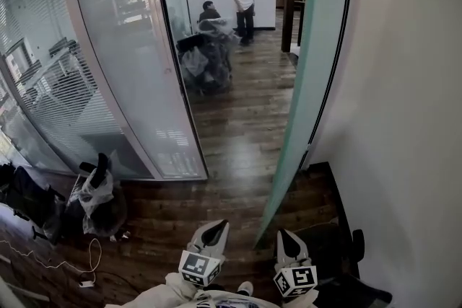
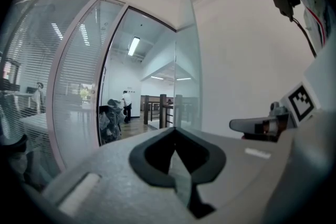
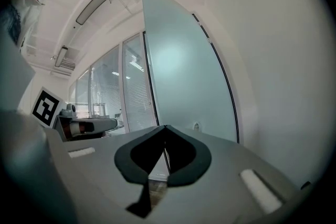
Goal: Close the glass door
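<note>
The glass door [image 1: 312, 61] is a tall green-tinted pane standing open. Its free edge runs down to the wood floor just ahead of my grippers. In the right gripper view the door [image 3: 178, 76] fills the middle, with a small fitting [image 3: 196, 126] low on it. The left gripper view shows the door [image 2: 188, 81] nearly edge-on. My left gripper [image 1: 219, 225] [image 2: 175, 129] is left of the door's bottom edge, shut and empty. Right of that edge, close to the pane, is my right gripper [image 1: 284, 234] [image 3: 165, 126], also shut with nothing between its jaws. Neither touches the door.
A frosted glass partition [image 1: 123, 61] with blinds lines the left. Two people [image 1: 242, 3] and a covered heap [image 1: 206, 58] are down the corridor. Bags [image 1: 94, 198] and a cable [image 1: 65, 263] lie at the lower left. A white wall [image 1: 404, 119] closes the right.
</note>
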{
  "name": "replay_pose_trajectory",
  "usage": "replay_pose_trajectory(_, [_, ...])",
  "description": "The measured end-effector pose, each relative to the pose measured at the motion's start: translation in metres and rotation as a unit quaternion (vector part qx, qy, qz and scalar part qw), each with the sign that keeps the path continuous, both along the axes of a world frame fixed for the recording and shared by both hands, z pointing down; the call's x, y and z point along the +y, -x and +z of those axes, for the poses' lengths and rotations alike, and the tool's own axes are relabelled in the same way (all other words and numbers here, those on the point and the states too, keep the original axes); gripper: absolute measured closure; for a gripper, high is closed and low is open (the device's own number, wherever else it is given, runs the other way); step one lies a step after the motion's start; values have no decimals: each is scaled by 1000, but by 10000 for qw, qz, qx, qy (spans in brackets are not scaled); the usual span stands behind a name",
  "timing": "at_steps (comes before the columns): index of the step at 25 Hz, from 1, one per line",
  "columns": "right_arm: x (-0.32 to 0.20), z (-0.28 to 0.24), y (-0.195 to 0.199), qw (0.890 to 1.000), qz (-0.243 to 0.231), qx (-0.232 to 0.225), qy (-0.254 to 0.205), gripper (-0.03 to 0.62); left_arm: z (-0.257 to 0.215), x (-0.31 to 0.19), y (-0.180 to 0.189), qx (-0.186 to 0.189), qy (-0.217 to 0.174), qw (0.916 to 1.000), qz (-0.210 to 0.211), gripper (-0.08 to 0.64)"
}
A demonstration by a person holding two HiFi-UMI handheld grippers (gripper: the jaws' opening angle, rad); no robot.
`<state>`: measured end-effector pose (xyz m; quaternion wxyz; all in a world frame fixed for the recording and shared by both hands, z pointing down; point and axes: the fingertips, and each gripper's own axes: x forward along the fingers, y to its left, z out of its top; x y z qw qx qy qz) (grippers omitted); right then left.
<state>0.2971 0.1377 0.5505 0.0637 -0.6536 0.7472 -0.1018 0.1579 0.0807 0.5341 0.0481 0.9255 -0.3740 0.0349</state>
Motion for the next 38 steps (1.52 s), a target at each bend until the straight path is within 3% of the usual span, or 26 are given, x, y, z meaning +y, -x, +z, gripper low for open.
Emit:
replay_pose_trajectory(16, [-23, -3, 10, 9995, -318, -22, -21, 586, 14, -15, 10, -24, 190, 9994, -277, 557])
replay_pose_trajectory(25, [-36, 2, 1, 10000, -43, -48, 38, 586, 19, -34, 9, -23, 203, 9997, -104, 557])
replay_pose_trajectory(31, [-53, 14, -34, 9991, 301, 217, 228, 586, 10, -51, 2, 37, 177, 9998, 68, 557])
replay_pose_trajectory(38, [-69, 16, -53, 9985, 326, 324, 283, 586, 6, -62, -7, 24, 104, 9999, 136, 557])
